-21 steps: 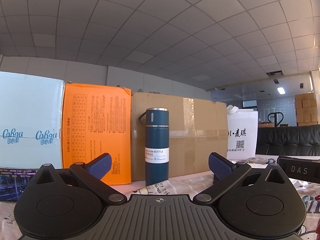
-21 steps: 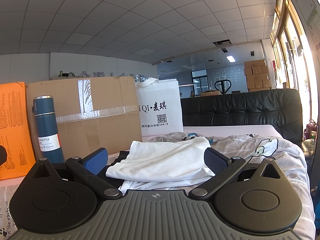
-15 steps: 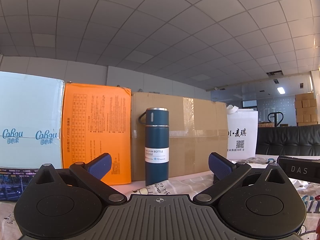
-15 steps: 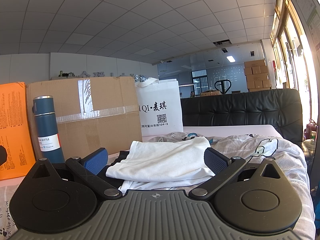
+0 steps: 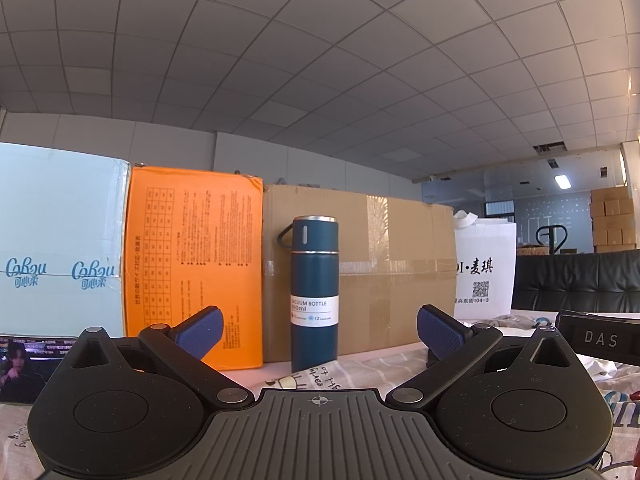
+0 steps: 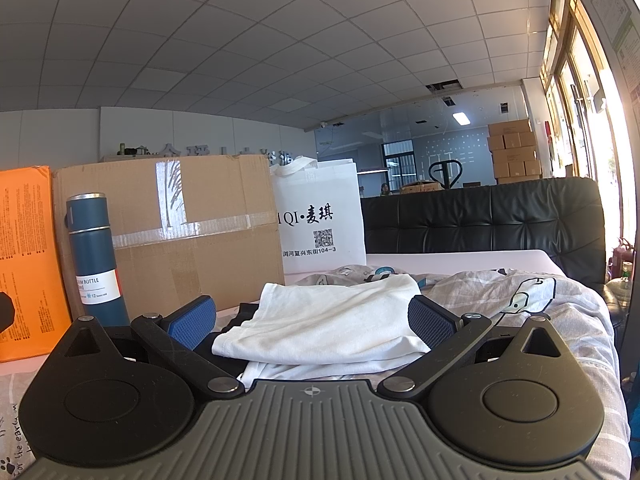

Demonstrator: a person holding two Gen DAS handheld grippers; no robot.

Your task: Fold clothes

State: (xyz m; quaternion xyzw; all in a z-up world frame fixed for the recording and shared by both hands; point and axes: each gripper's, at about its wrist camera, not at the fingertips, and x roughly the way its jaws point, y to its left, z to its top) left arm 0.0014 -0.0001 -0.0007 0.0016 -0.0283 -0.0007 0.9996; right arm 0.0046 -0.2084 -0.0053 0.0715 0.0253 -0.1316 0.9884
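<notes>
Brown carton as landmark. Printed bedsheet spreads in front of it. Folded white garment lies on the sheet, right-front of carton, over dark cloth. Blue vacuum bottle upright against carton face. Right gripper spread, flanking garment, gripping nothing. Left gripper spread, empty.

Surface: table or bed, cannot tell which, covered by grey printed sheet with cartoon figures and lettering; bare pale top shows toward back.

Directly on it:
- folded white garment atop dark garment, mid-surface
- blue vacuum bottle upright, in front of brown carton
- orange box and pale blue box left of carton
- white tote bag right of carton
- phone, screen lit, before pale blue box
</notes>
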